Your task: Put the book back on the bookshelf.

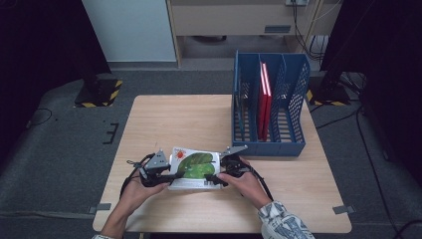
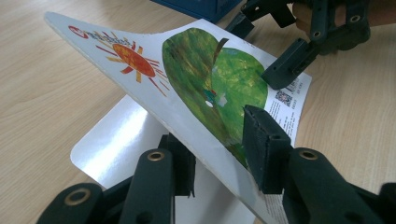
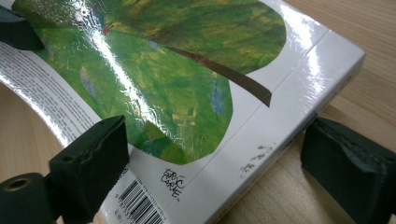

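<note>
A pale wooden table [image 1: 164,119] stands on grey carpet [image 1: 59,149], with a blue rack [image 1: 268,107] holding red books [image 1: 264,99] at its far right. Near the front edge lies a picture book [image 1: 195,168]. The left gripper [image 2: 219,154] is clamped on its lifted cover; the right gripper [image 3: 210,158] straddles the spine, jaws wide, one pad on the cover, the other just beside the spine

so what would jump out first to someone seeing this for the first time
The picture book with its big green leaf and orange sun, at the table's near edge. The left gripper pinches its lifted cover while the right gripper's jaws straddle its spine side. Behind stands a blue file rack with red books.
</note>
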`<state>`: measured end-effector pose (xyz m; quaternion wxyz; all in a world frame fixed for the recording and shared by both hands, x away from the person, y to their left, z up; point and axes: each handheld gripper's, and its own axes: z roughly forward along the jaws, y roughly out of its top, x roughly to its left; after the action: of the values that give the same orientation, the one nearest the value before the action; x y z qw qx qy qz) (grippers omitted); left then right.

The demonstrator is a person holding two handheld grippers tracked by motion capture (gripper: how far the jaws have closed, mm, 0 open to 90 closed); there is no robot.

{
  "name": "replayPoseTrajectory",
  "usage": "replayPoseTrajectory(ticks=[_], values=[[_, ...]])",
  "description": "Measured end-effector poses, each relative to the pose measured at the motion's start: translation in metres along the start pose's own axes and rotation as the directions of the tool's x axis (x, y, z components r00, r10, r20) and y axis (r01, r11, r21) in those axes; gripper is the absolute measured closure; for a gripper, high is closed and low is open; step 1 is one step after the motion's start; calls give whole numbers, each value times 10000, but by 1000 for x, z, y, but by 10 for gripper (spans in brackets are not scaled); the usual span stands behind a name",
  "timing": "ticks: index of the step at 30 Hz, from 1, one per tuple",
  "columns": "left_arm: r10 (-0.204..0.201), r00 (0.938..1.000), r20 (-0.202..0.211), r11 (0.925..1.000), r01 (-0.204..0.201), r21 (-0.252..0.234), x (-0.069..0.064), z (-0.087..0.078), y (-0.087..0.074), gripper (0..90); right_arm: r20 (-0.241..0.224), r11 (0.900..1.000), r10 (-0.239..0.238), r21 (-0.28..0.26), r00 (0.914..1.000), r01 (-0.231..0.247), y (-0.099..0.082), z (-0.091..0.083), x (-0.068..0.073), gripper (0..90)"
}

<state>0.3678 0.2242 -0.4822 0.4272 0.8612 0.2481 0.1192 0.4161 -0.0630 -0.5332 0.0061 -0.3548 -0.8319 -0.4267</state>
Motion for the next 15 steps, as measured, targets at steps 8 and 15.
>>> replayPoseTrajectory(ticks=[8,15], values=[[-151,9999,-19,9998,151,-106,4,-3,-4,648,-39,9999,-115,-58,9999,115,3,3,1,100],[-519,9986,-34,9983,518,-255,11,-4,-8,656,527,9985,-295,-452,9982,319,7,-4,6,199]])
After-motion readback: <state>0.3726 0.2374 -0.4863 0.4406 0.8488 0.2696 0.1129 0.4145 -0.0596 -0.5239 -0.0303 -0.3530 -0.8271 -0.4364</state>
